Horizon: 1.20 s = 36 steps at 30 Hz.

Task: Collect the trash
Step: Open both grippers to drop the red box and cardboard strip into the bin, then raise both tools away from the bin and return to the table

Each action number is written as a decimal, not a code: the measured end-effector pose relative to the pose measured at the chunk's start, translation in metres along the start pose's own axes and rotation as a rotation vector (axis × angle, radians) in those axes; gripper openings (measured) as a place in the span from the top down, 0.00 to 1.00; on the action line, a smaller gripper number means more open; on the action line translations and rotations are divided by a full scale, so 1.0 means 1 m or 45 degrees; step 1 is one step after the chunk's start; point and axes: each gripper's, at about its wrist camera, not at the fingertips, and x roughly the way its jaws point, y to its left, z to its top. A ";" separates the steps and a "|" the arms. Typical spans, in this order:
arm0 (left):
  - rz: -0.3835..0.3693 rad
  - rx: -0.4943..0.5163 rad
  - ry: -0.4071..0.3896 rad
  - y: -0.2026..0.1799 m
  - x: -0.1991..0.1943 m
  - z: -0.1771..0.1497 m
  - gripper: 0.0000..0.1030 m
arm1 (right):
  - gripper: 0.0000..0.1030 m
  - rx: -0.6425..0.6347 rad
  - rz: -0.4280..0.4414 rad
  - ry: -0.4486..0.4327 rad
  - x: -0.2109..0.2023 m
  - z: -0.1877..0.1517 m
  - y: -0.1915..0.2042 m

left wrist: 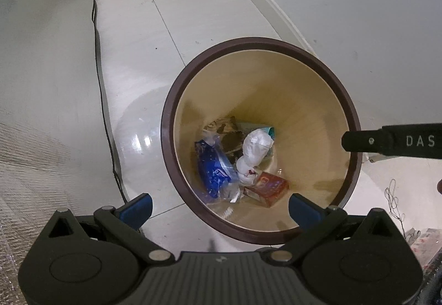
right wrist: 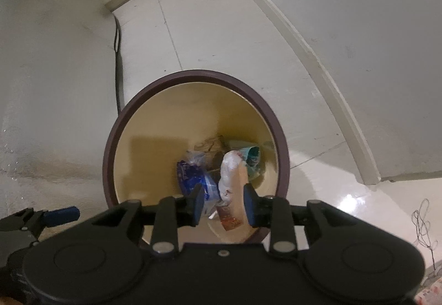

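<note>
A round bin with a brown rim (left wrist: pixel 356 117) and a cream inside stands on the floor. In it lie a blue wrapper (left wrist: pixel 214 171), a crumpled white tissue (left wrist: pixel 255 148), a red box (left wrist: pixel 269 184) and brown paper. My left gripper (left wrist: pixel 220 208) is open and empty over the bin's near edge. My right gripper (right wrist: pixel 223 201) hangs over the same bin (right wrist: pixel 109 147) with its jaws apart. A blurred pale thing (right wrist: pixel 237 180) shows between them, apart from the left pad; whether it is held I cannot tell. The right gripper's finger (left wrist: pixel 392 140) reaches over the rim in the left wrist view.
A black cable (left wrist: pixel 106 122) runs along the foot of the white wall on the left. A cream baseboard (right wrist: pixel 331 78) lines the right wall. Tangled thin wire (right wrist: pixel 422 224) lies on the glossy tile floor at the right. Printed packaging (left wrist: pixel 425 241) lies at the lower right.
</note>
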 end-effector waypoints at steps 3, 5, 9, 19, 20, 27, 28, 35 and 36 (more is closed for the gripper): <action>0.002 -0.005 0.002 0.000 0.000 0.000 0.00 | 0.69 -0.016 -0.018 0.011 0.002 -0.001 0.001; 0.003 -0.010 0.002 0.001 0.000 0.001 0.00 | 0.69 -0.026 -0.025 0.021 0.003 -0.002 0.003; 0.002 -0.012 0.002 0.001 0.000 0.000 0.00 | 0.69 -0.044 -0.043 0.033 0.003 -0.004 0.003; 0.001 -0.035 -0.002 0.005 -0.001 0.000 0.00 | 0.67 -0.091 -0.059 0.057 0.003 -0.004 0.000; -0.001 -0.039 -0.004 0.005 -0.001 0.000 0.00 | 0.65 -0.096 -0.059 0.058 0.002 -0.004 0.000; -0.008 -0.051 -0.023 0.005 -0.010 0.001 0.00 | 0.47 -0.145 -0.042 0.046 -0.006 -0.005 -0.002; -0.008 -0.057 -0.026 0.005 -0.011 0.001 0.00 | 0.42 -0.155 -0.042 0.042 -0.008 -0.006 -0.003; 0.010 -0.090 -0.054 0.008 -0.026 0.001 0.00 | 0.24 -0.195 -0.061 0.013 -0.021 -0.008 -0.010; 0.008 -0.093 -0.061 0.008 -0.029 0.001 0.00 | 0.20 -0.202 -0.066 0.010 -0.023 -0.009 -0.011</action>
